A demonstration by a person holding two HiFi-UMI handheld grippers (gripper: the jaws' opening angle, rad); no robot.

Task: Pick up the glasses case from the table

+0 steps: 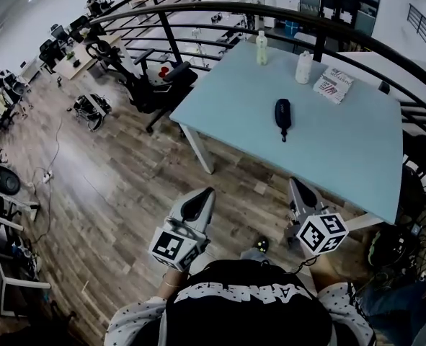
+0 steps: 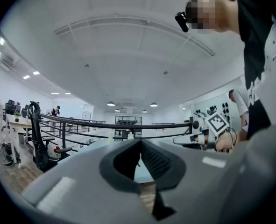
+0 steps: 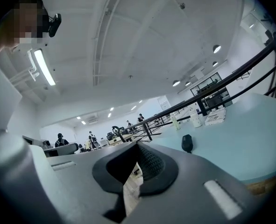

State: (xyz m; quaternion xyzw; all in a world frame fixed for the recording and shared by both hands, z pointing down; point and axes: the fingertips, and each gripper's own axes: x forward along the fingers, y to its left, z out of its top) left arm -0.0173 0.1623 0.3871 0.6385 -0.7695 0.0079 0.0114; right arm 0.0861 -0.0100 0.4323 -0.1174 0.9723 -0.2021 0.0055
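Observation:
The black glasses case [image 1: 282,114] lies near the middle of the light blue table [image 1: 342,157], its strap end towards me. In the right gripper view the glasses case [image 3: 187,143] sits ahead and a little right of the jaws. Both grippers hover over the wooden floor, short of the table's near edge. My left gripper [image 1: 205,193] is shut and holds nothing; its own view shows the left gripper [image 2: 140,146] with pads together. My right gripper [image 1: 295,184] is shut too and holds nothing, as the right gripper [image 3: 138,148] shows in its own view.
At the table's far side stand a clear bottle [image 1: 262,47], a white container [image 1: 303,67] and a printed packet [image 1: 334,85]. A dark curved railing [image 1: 220,9] runs behind the table. An office chair [image 1: 155,85] stands off the table's left corner.

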